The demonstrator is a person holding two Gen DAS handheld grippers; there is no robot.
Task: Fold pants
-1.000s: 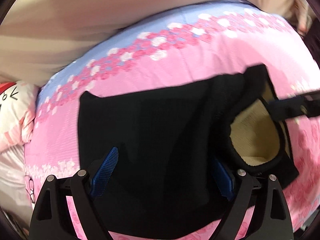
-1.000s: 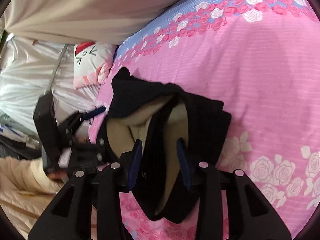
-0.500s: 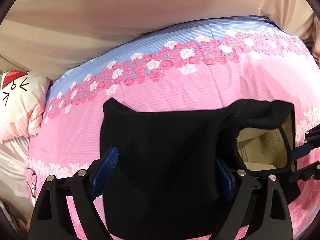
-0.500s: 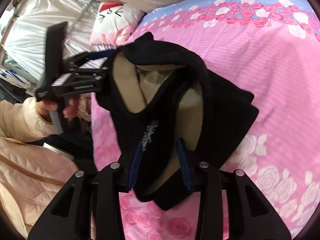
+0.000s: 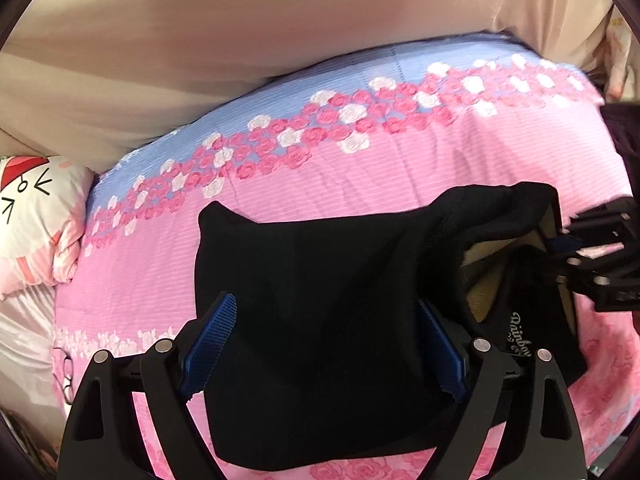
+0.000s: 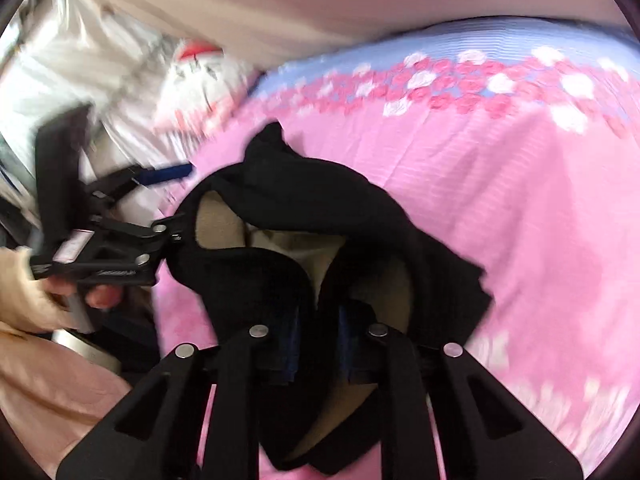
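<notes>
White cursive lettering (image 5: 520, 334) runs along the black waistband of the pants (image 5: 320, 320), at about four o'clock in the left wrist view; it begins "Rainbo", and the rest curls out of sight. A pale label (image 6: 74, 246) sits on the body of the left gripper (image 6: 176, 200) at nine o'clock in the right wrist view, too blurred to read

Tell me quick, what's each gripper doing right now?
Left gripper: jaws wide open, straddling the black pants, not pinching them.
Right gripper: jaws closing on the pants' waistband, fabric between them.
</notes>
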